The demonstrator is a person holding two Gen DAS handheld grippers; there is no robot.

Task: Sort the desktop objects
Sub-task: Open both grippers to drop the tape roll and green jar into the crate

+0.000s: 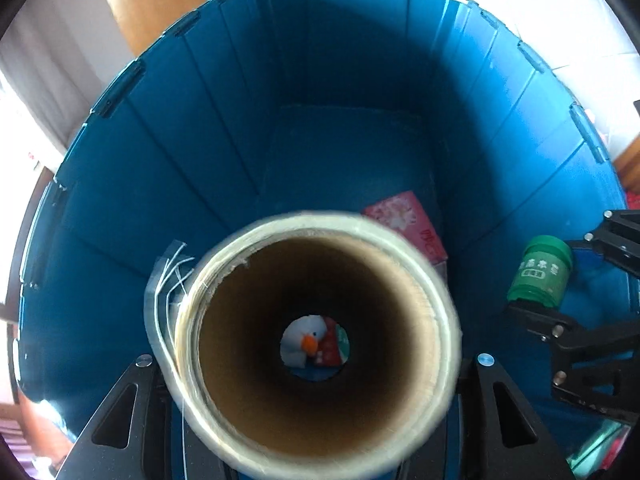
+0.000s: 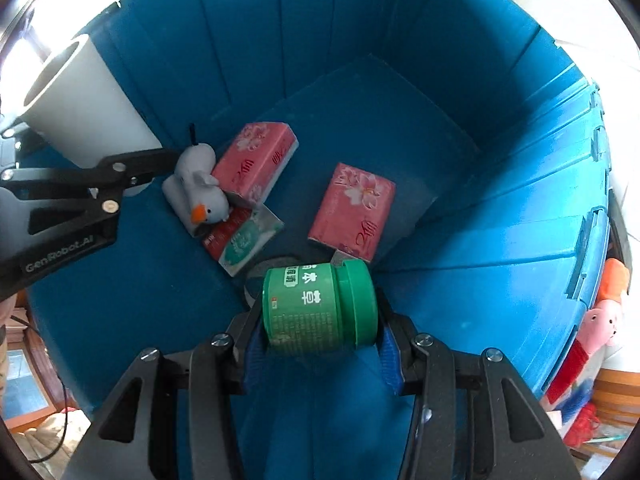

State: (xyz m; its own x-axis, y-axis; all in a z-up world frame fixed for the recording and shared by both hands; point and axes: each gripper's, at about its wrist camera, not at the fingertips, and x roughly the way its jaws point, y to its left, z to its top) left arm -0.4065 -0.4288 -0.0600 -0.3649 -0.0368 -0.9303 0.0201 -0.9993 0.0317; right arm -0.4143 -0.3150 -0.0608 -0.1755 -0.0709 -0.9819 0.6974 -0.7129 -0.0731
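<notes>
Only right wrist view shows 2 pink tissue packs (image 2: 352, 212) fully; roll (image 1: 316, 340) blocks left.

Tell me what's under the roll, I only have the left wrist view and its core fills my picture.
Observer: The right wrist view shows a plush duck on the blue bin floor, leaning on a pink tissue pack.
Operator: Any other packs down there?
Observer: A second pink tissue pack lies apart from it, and a red and green packet sits under the duck.
Operator: How is the green jar held?
Observer: Sideways in the right gripper, the green jar has its lid to the picture's right, above the floor.
</notes>
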